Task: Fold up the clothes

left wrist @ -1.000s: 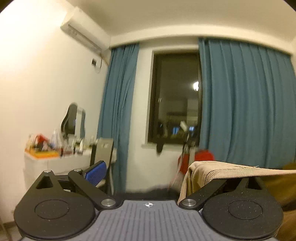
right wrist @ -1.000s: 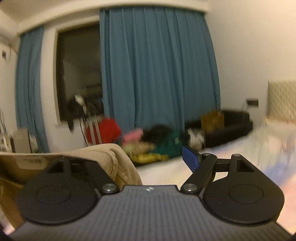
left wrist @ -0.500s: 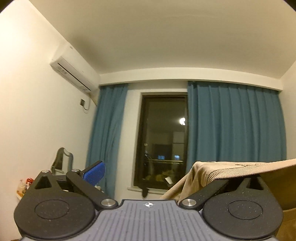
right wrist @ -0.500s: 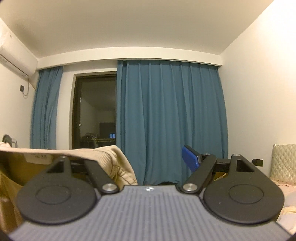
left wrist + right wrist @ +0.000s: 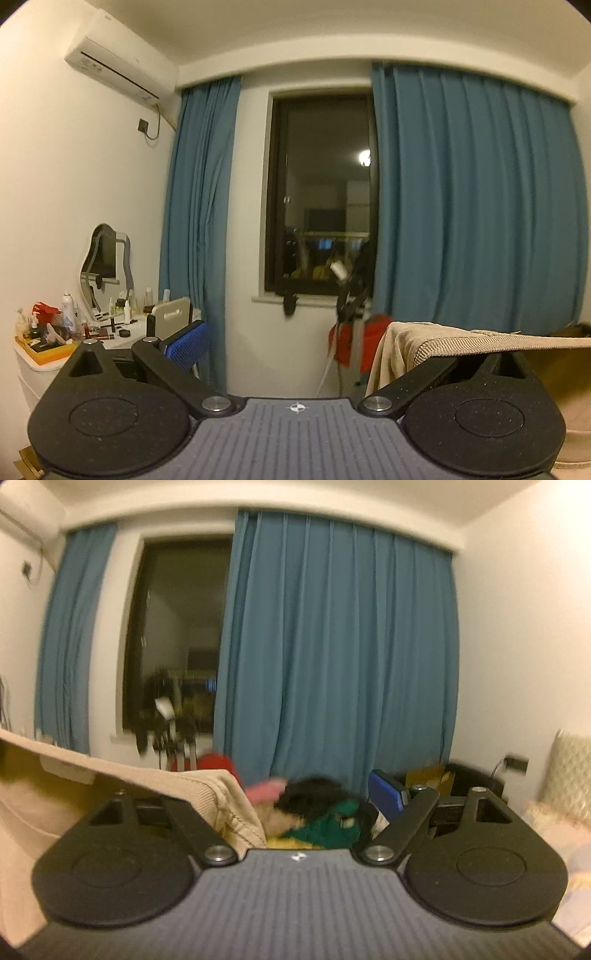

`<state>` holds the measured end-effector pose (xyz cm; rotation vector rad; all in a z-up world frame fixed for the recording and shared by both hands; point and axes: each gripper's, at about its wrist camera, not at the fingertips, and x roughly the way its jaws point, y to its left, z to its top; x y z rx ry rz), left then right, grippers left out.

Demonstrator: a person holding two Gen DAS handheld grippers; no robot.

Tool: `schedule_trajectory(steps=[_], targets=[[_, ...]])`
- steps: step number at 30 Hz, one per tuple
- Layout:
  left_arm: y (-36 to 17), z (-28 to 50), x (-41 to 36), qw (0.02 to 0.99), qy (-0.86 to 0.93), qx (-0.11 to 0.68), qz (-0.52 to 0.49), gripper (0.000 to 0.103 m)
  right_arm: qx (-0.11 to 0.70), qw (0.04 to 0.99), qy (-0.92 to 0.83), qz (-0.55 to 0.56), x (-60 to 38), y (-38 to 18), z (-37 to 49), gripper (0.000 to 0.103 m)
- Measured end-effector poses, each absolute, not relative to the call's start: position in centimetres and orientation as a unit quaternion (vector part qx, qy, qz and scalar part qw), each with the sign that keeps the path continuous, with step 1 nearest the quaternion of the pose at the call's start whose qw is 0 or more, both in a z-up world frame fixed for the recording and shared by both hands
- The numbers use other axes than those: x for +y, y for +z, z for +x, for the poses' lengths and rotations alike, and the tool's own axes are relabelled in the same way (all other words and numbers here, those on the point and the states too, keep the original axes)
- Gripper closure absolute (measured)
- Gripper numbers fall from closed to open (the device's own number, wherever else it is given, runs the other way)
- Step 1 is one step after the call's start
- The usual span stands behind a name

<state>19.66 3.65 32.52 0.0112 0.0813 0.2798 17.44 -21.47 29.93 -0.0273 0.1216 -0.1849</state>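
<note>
A beige ribbed garment is stretched in the air between my two grippers. In the left wrist view it drapes over my right finger, and my left gripper stands wide open, its blue pad bare at the left. In the right wrist view the same garment drapes over my left finger and hangs down at the left. My right gripper is also wide open, its blue pad bare at the right.
A white dresser with bottles and a mirror stands at the left wall. A pile of clothes lies below the blue curtains. A dark window faces me. The bed's headboard is at the far right.
Both cameras tilted up toward the ceiling half a second ago and have now dropped back down toward the room. The garment stays draped over the inner fingers.
</note>
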Motion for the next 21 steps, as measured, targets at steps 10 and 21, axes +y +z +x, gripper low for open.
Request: schedule_trajectory(steps=[10,21], targets=[[7.4,43.7,3.1,0.968,0.134,0.203,0.060,0.000,0.236,0.969,-0.072,-0.012,-23.8,6.1,41.1,0.019],[-7.4,49.8,-0.2,0.864,0.001,0.416,0.284,0.002,0.469,0.878,0.079,-0.053,-20.8,-7.1,48.1,0.019]])
